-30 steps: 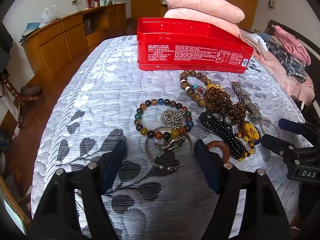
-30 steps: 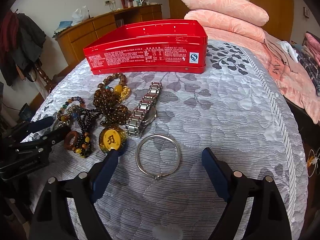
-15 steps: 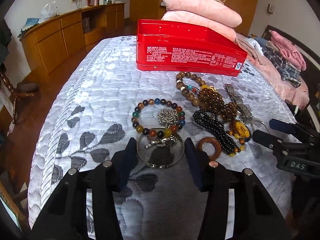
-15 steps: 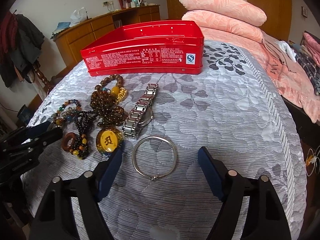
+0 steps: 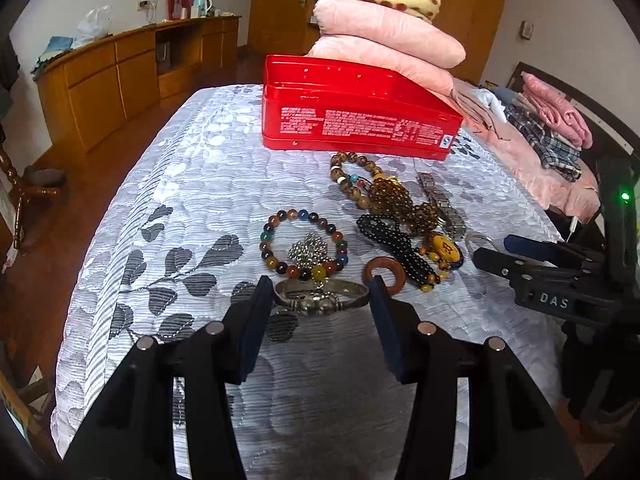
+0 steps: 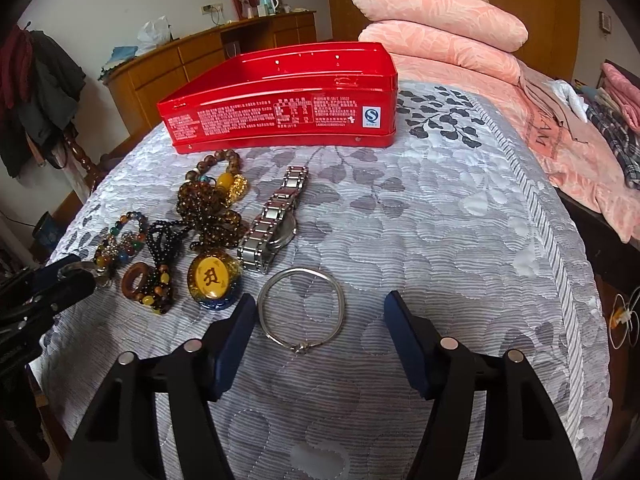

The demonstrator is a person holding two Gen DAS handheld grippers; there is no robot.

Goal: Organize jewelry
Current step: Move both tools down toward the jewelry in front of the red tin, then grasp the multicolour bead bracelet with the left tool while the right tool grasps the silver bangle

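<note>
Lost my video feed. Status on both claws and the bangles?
Left claw shut on ornate bangle. Right claw open, closing around thin bangle, not touching. Red tin open; pendant beside it.

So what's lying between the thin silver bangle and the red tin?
In the right wrist view, the steel watch lies between the thin silver bangle and the red tin; otherwise bare bedspread.

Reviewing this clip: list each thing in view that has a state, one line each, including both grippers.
Red tin: lid off, open top, on the bed.
Ornate silver bangle: gripped across its width, near edge raised.
Left gripper: shut on that bangle.
Thin silver bangle: flat on the quilt, untouched.
Right gripper: open, jaws just been closing, straddling the thin bangle.
Metal watch: lying flat.
</note>
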